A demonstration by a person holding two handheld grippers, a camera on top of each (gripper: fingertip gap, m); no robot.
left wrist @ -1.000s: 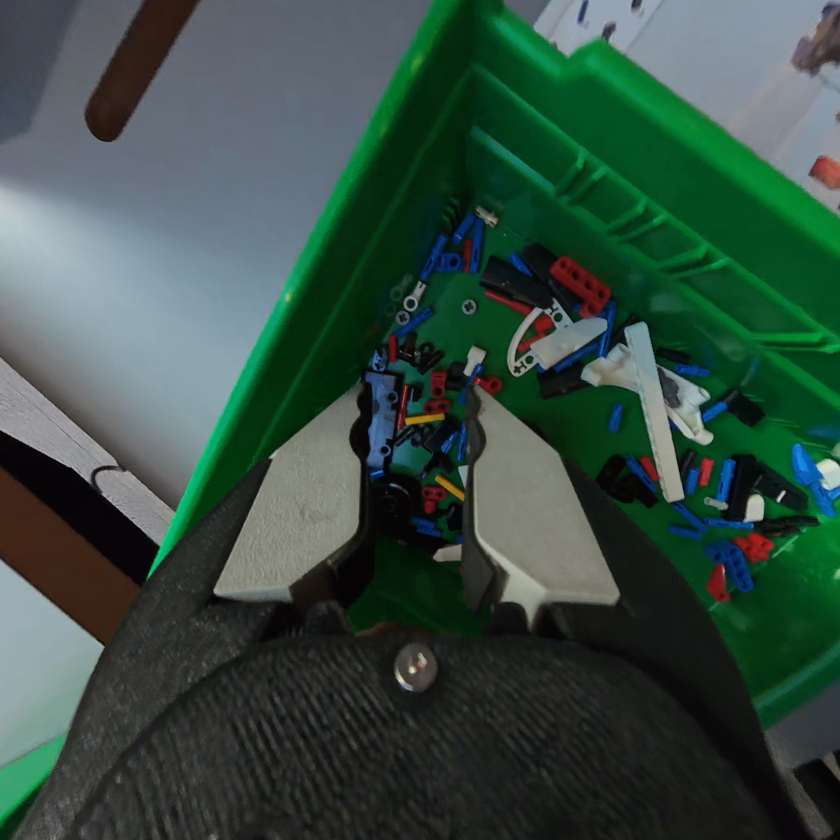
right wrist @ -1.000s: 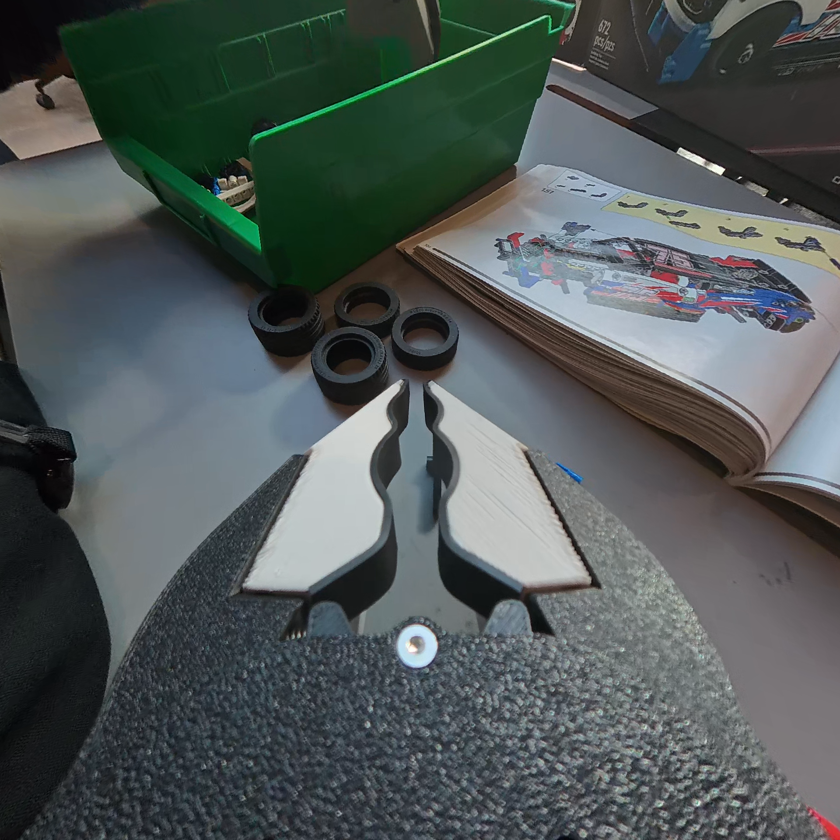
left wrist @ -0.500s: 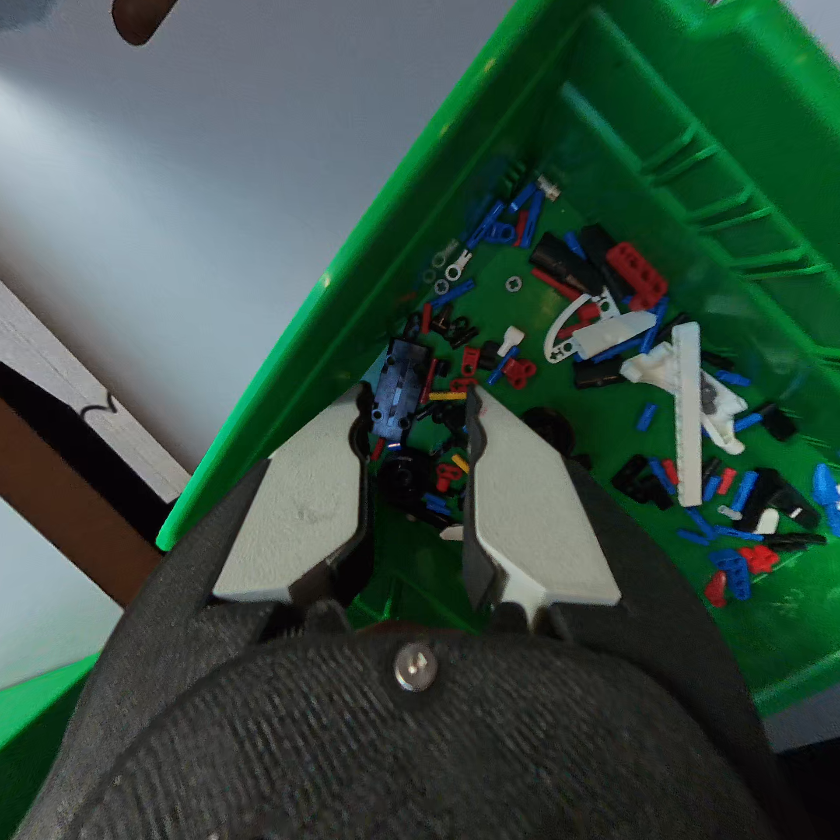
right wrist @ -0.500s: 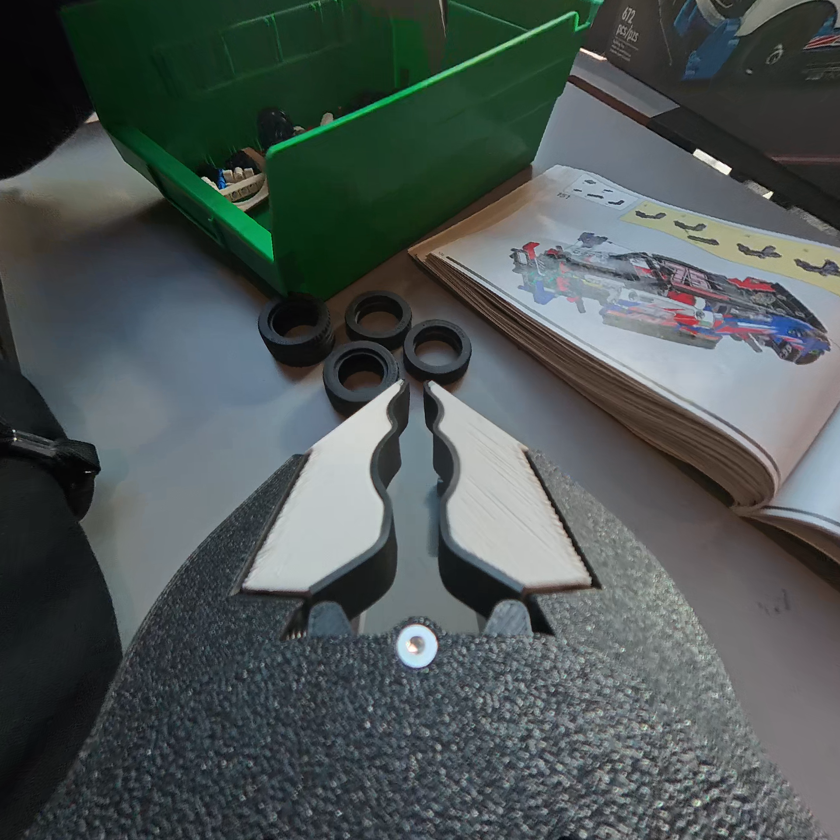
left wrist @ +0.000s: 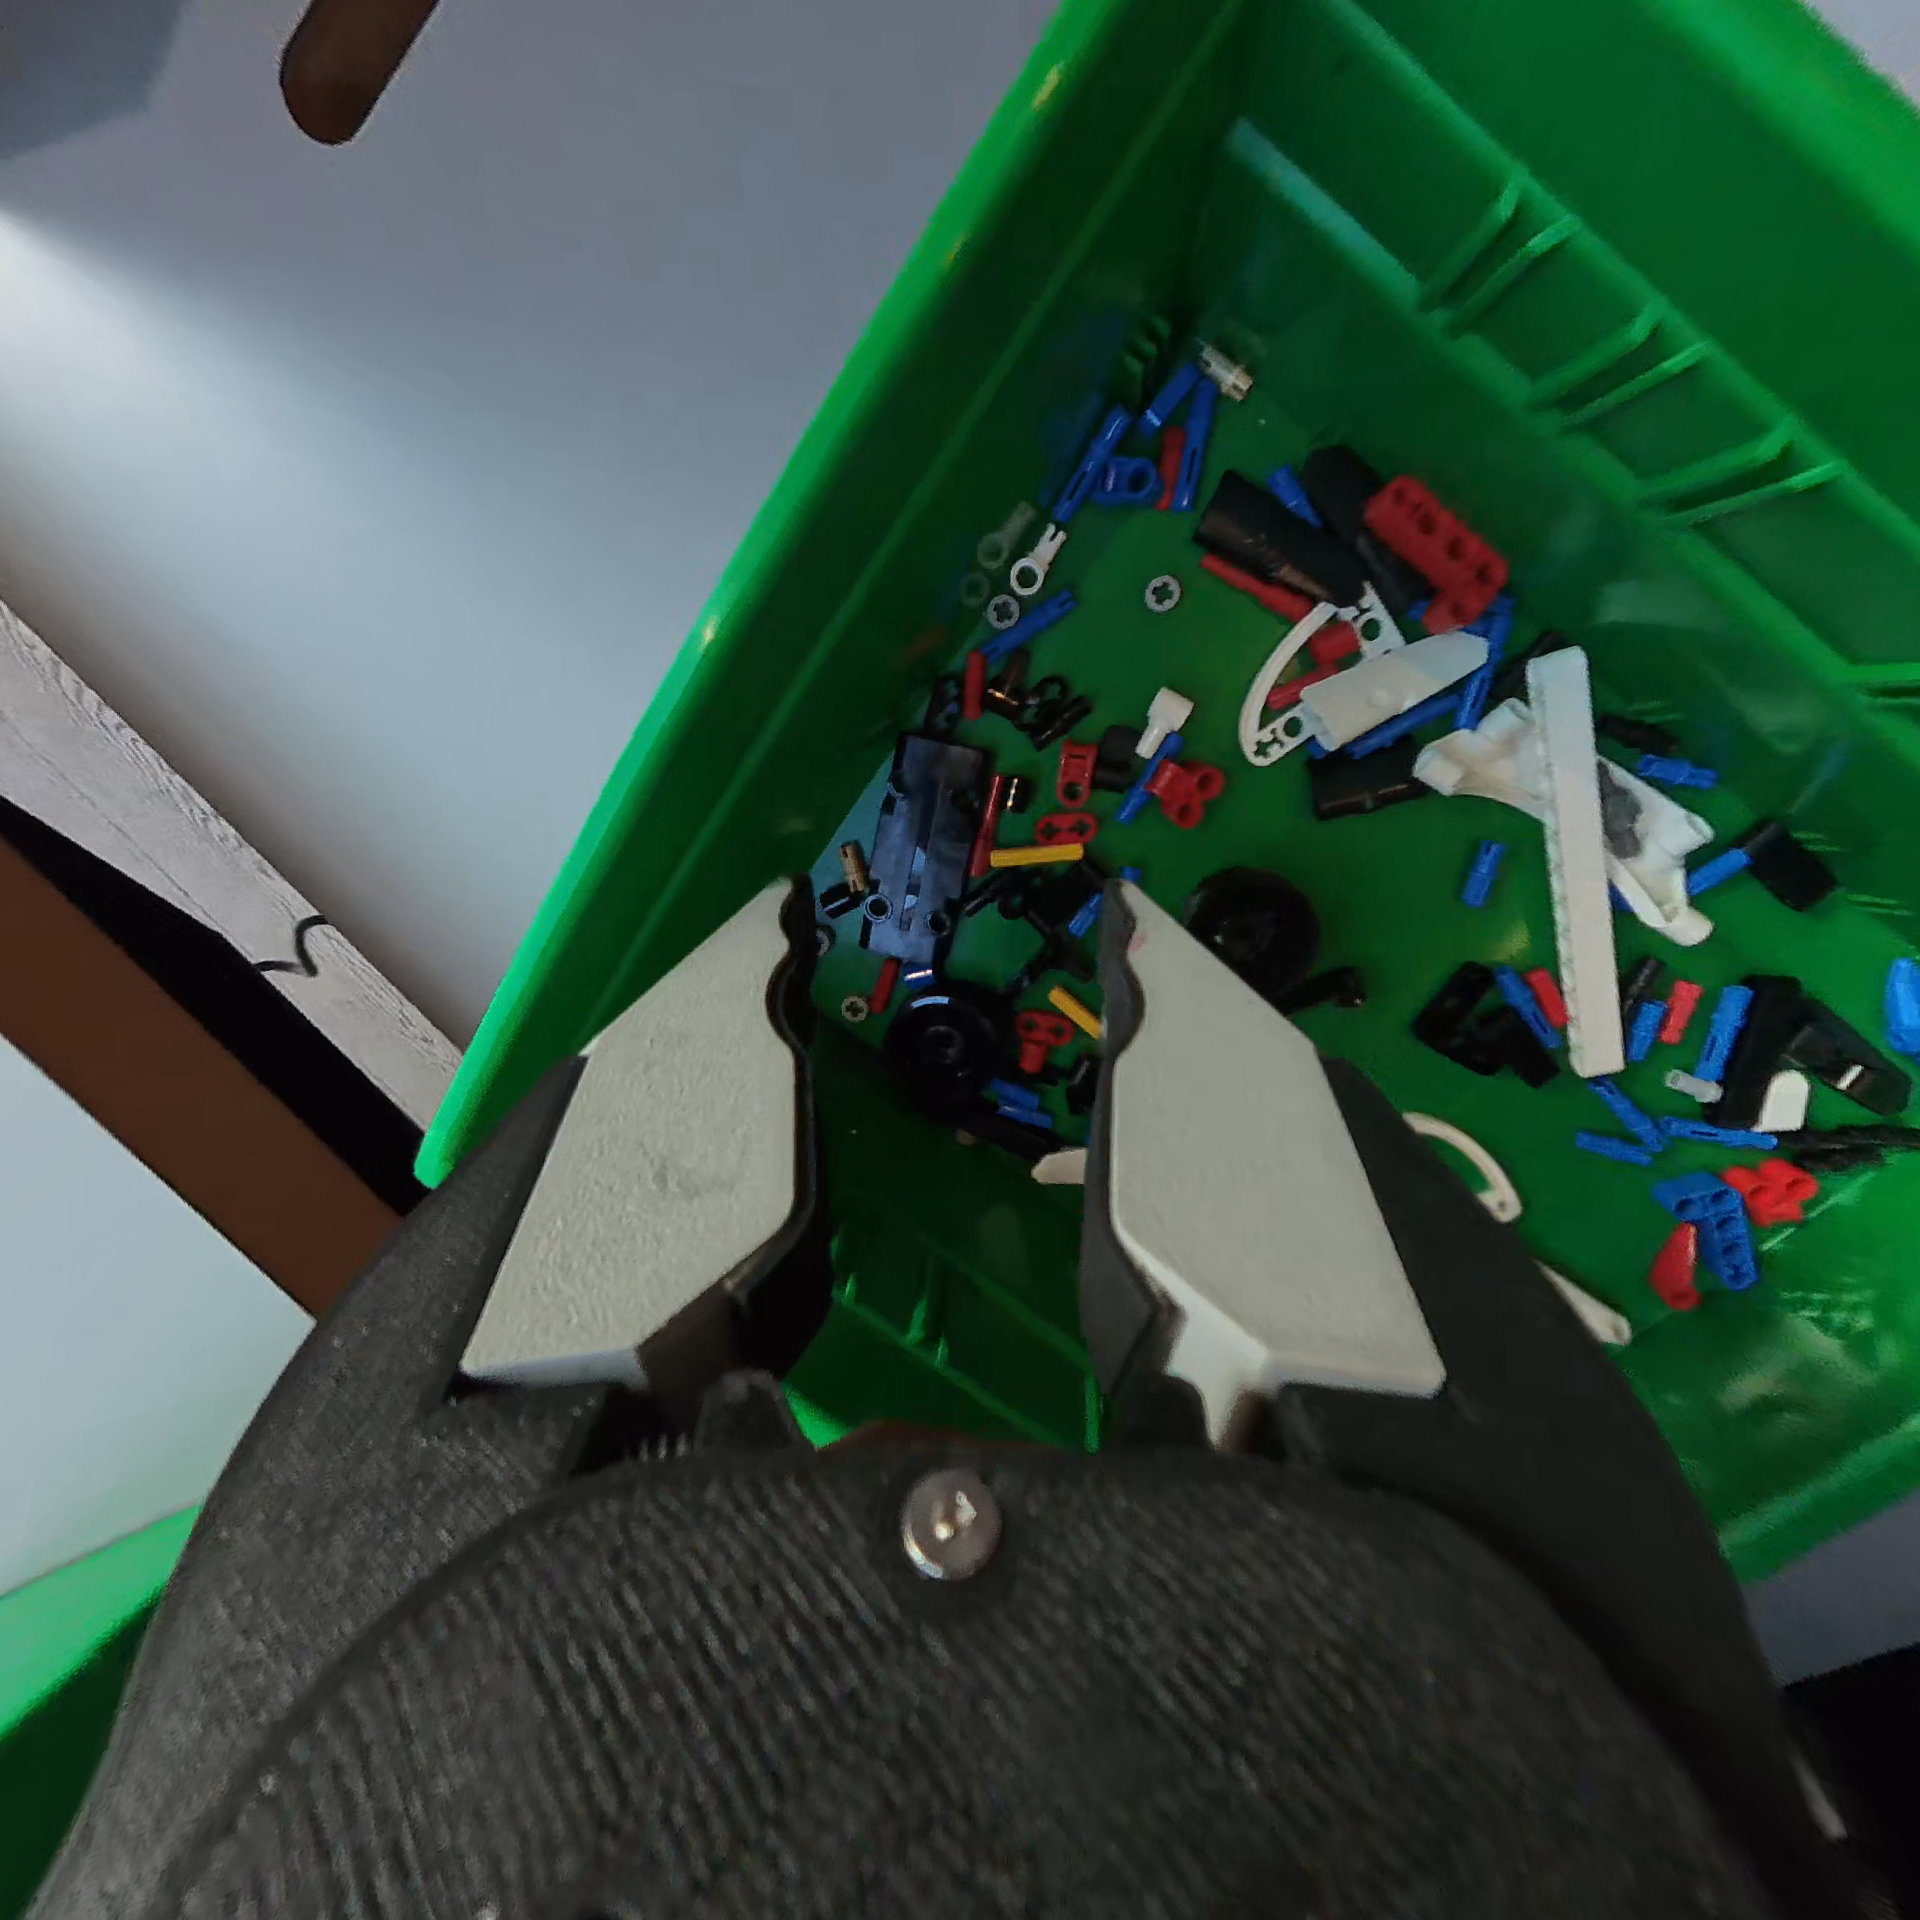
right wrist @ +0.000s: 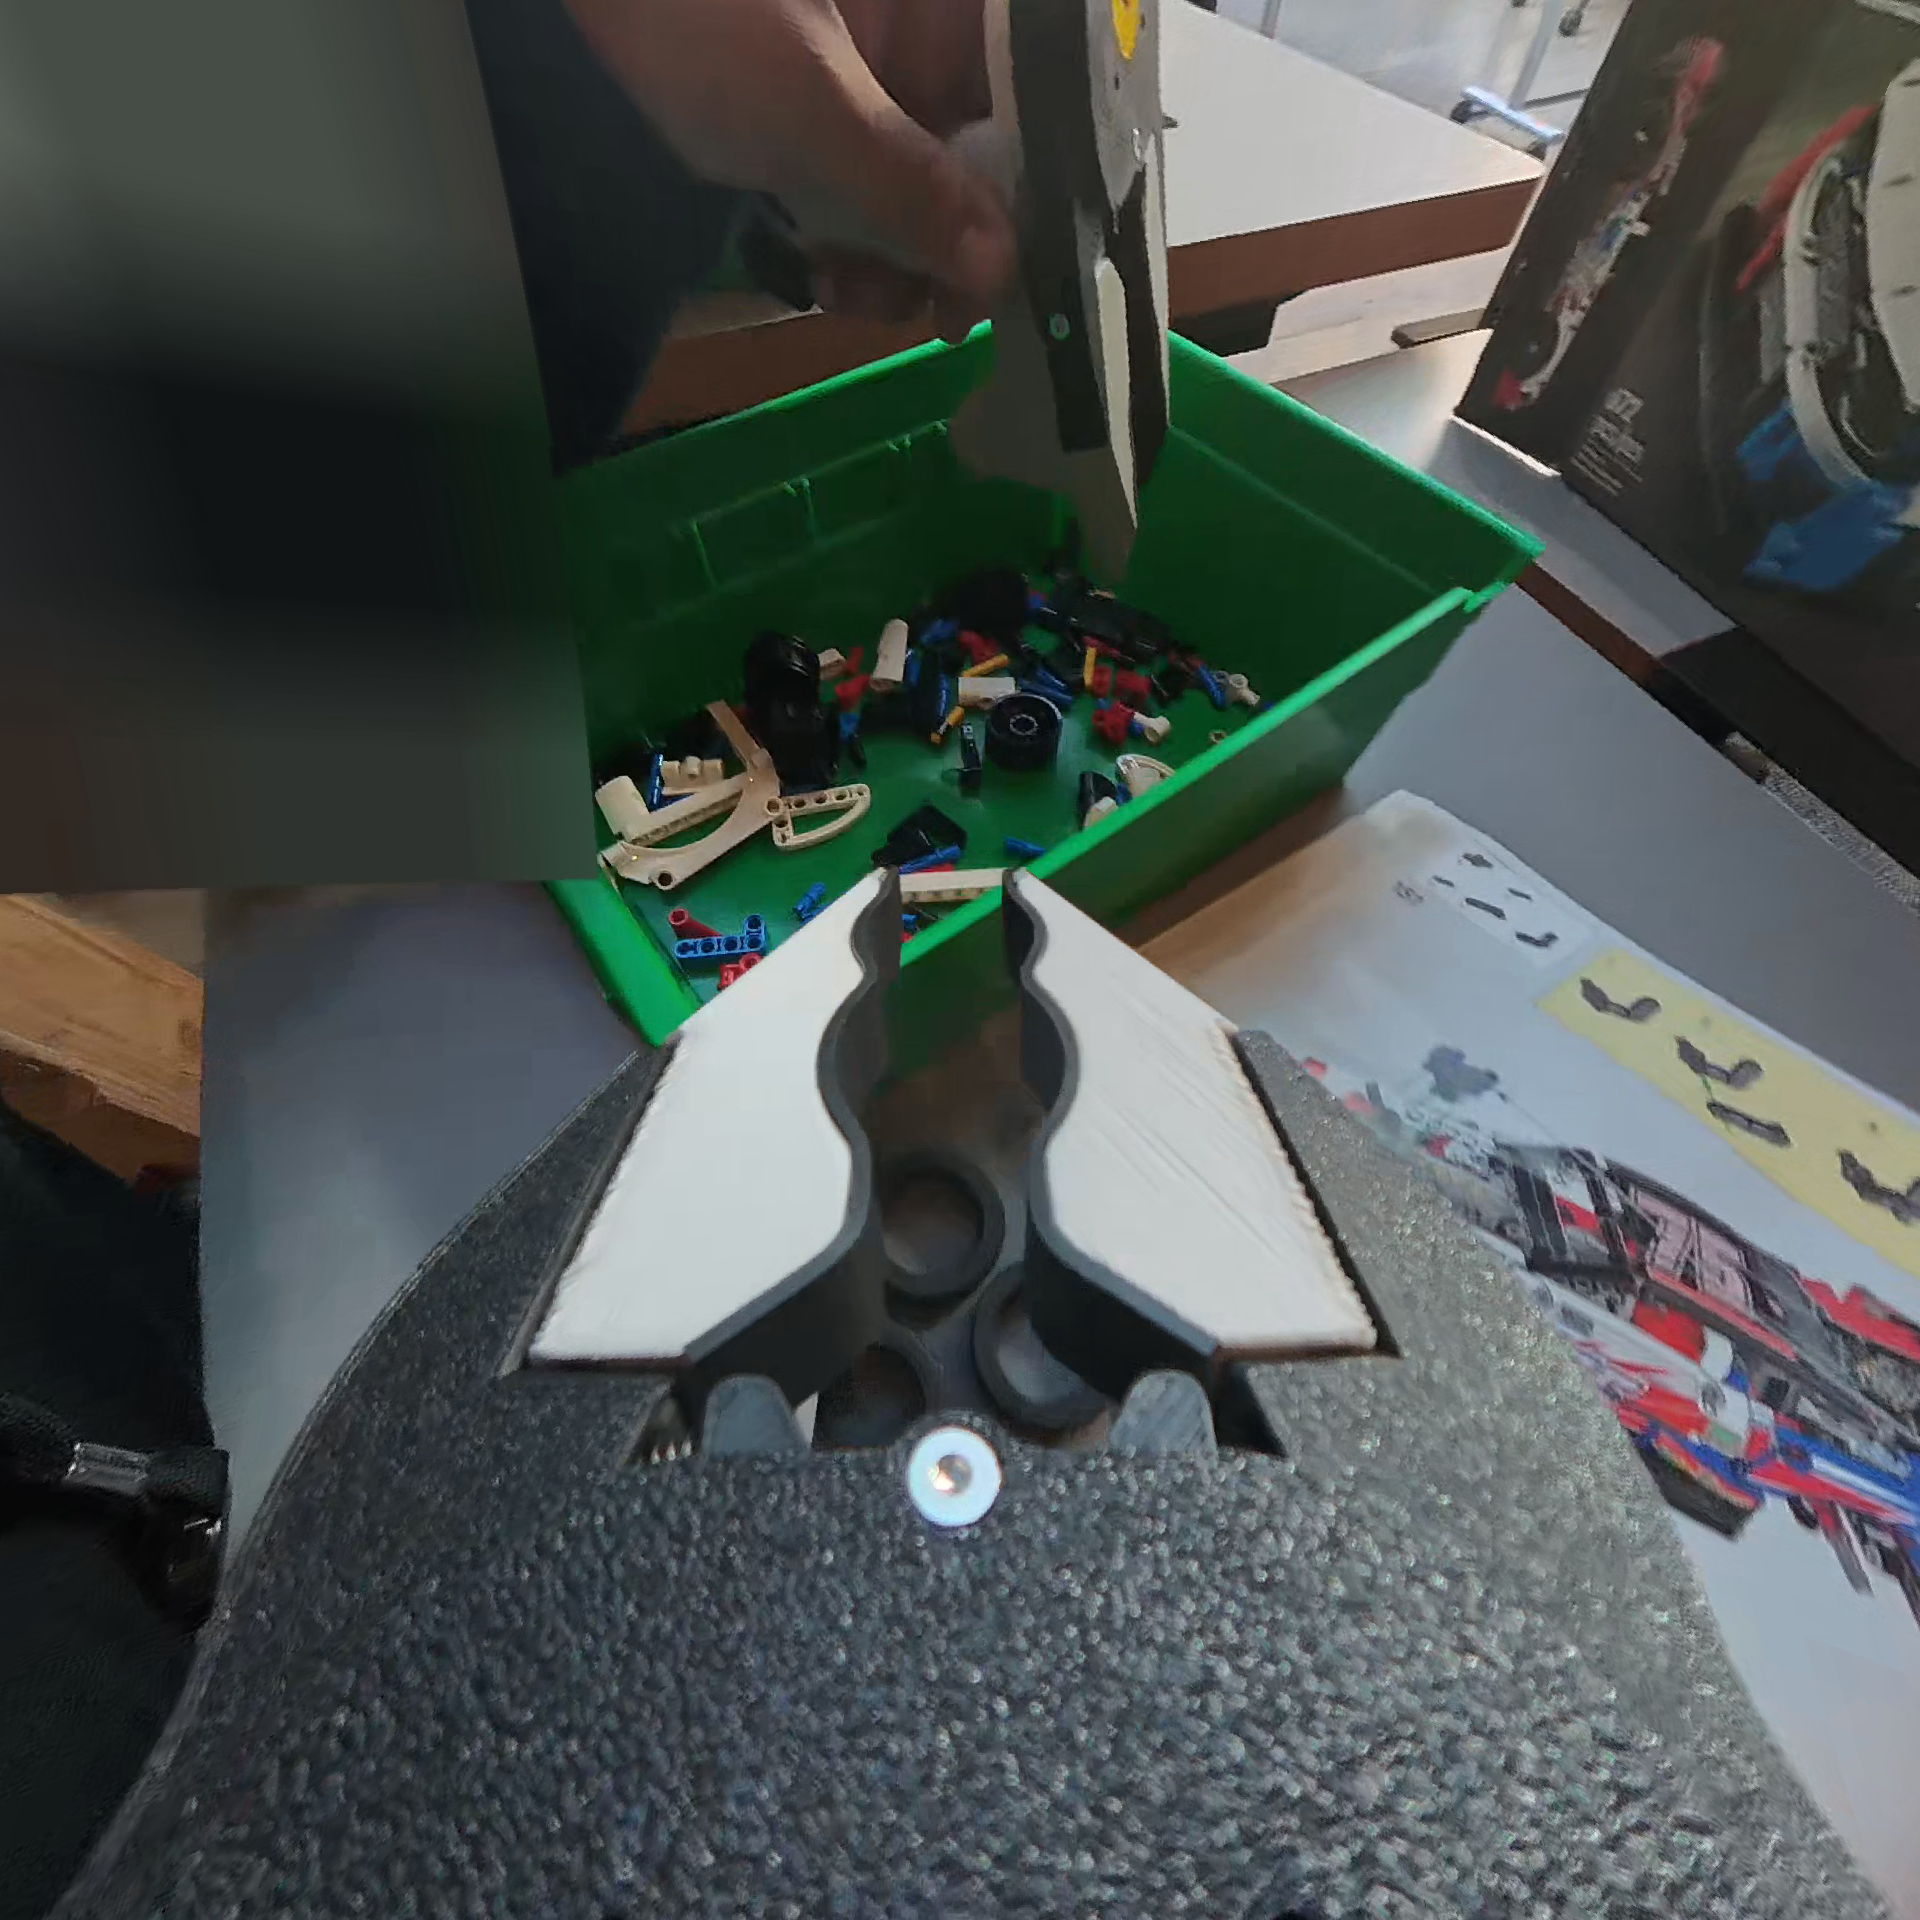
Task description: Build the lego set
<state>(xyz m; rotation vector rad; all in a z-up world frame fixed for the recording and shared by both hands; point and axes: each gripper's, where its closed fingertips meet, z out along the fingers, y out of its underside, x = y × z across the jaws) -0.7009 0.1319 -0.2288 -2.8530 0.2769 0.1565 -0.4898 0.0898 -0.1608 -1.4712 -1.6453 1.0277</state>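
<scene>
A green bin (left wrist: pixel 831 582) holds many small loose lego pieces in blue, red, black and white. My left gripper (left wrist: pixel 956 914) is open and empty, pointing down into the bin over a dark blue piece (left wrist: pixel 925 842) and a black wheel hub (left wrist: pixel 940 1039). In the right wrist view the left gripper (right wrist: pixel 1107 520) hangs over the far side of the bin (right wrist: pixel 1195 831). My right gripper (right wrist: pixel 951 888) is slightly open and empty, held above the black tyres (right wrist: pixel 935 1236) on the table, with its tips at the bin's near wall.
An open instruction book (right wrist: pixel 1558 1091) lies on the grey table (right wrist: pixel 364 1039) right of the bin. The set's box (right wrist: pixel 1714 312) stands at the back right. A person's hand (right wrist: pixel 831 156) holds the left gripper. A wooden block (right wrist: pixel 94 1029) is at the left. About 25 cm separates my left fingertips from my right. From my left tips it is roughly 7 cm to the black wheel hub (left wrist: pixel 940 1039); from my right, 25 cm. The right camera catches it too, in the right wrist view (right wrist: pixel 996 597).
My right gripper has risen and moved forward over the tyres toward the bin, and its jaws have opened a little. My left gripper has shifted slightly inside the bin and stays open.
</scene>
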